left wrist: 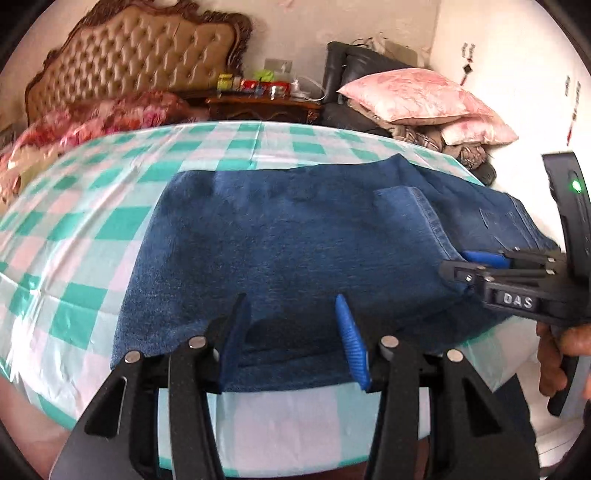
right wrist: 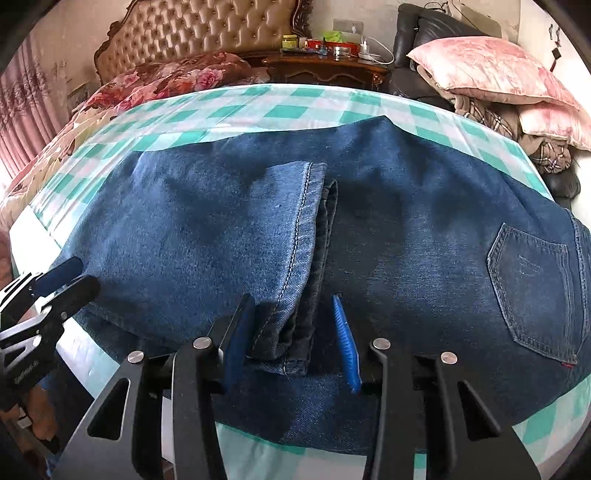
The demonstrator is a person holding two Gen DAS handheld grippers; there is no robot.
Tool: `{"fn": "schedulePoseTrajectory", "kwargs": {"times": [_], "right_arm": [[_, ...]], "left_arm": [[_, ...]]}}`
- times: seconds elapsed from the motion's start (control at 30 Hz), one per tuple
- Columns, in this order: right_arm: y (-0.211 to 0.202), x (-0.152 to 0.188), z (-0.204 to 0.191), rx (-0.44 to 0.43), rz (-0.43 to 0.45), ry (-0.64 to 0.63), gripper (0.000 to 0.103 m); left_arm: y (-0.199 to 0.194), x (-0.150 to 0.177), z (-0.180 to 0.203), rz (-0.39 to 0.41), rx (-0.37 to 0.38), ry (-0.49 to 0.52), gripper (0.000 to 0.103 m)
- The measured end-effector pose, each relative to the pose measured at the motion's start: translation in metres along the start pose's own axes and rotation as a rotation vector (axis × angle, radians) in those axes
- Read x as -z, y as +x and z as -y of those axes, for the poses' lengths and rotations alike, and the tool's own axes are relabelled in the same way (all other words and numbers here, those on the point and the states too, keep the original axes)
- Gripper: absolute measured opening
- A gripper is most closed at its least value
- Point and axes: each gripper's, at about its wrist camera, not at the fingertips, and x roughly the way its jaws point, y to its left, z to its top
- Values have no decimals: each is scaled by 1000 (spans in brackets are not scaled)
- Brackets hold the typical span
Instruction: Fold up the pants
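Note:
Blue denim pants (left wrist: 288,236) lie folded across a green, pink and white checked cloth (left wrist: 92,206). In the right wrist view the pants (right wrist: 406,236) show a back pocket (right wrist: 532,291) at the right and the leg hems (right wrist: 295,266) folded over to the middle. My left gripper (left wrist: 291,339) is open, fingers straddling the near edge of the fold. My right gripper (right wrist: 291,332) is open around the near corner of the leg hems; it also shows in the left wrist view (left wrist: 472,266). The left gripper shows at the right wrist view's left edge (right wrist: 62,280).
A tufted headboard (right wrist: 199,33) and floral bedding (right wrist: 166,81) lie behind on the left. A wooden nightstand (right wrist: 328,72) with small items stands at the back. Pink pillows (right wrist: 495,70) on a pile of clothes sit at the right.

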Motion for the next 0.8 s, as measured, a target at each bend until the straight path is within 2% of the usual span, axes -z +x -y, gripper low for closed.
{"fn": "schedulePoseTrajectory", "kwargs": {"times": [0.07, 0.23, 0.3, 0.4, 0.43, 0.47, 0.5, 0.53, 0.57, 0.7, 0.8], "right_arm": [[0, 1, -3, 11, 6, -9, 39], [-5, -4, 0, 12, -3, 36, 39], [-10, -13, 1, -1, 18, 57, 39], [-14, -31, -14, 13, 74, 9, 43], [-12, -38, -20, 19, 91, -7, 43], [-10, -43, -22, 19, 97, -15, 43], [-7, -47, -25, 20, 97, -24, 43], [-3, -51, -28, 21, 94, -33, 43], [3, -53, -31, 21, 88, -46, 43], [32, -50, -30, 42, 4, -62, 42], [33, -45, -30, 27, 25, -83, 42]], "left_arm": [[8, 4, 2, -33, -23, 18, 46], [7, 9, 9, -5, -59, 64, 47], [7, 10, 6, 2, -49, 46, 46], [4, 12, 8, 24, -65, 40, 48], [0, 13, 8, 48, -77, 24, 48], [-11, 19, 7, 105, -81, -18, 49], [-16, 22, 7, 133, -98, -35, 55], [-24, 29, 9, 174, -154, -46, 60], [-28, 33, 10, 188, -178, -49, 64], [-37, 40, -3, 190, -198, -122, 64], [-46, 40, -17, 203, -217, -191, 64]]}}
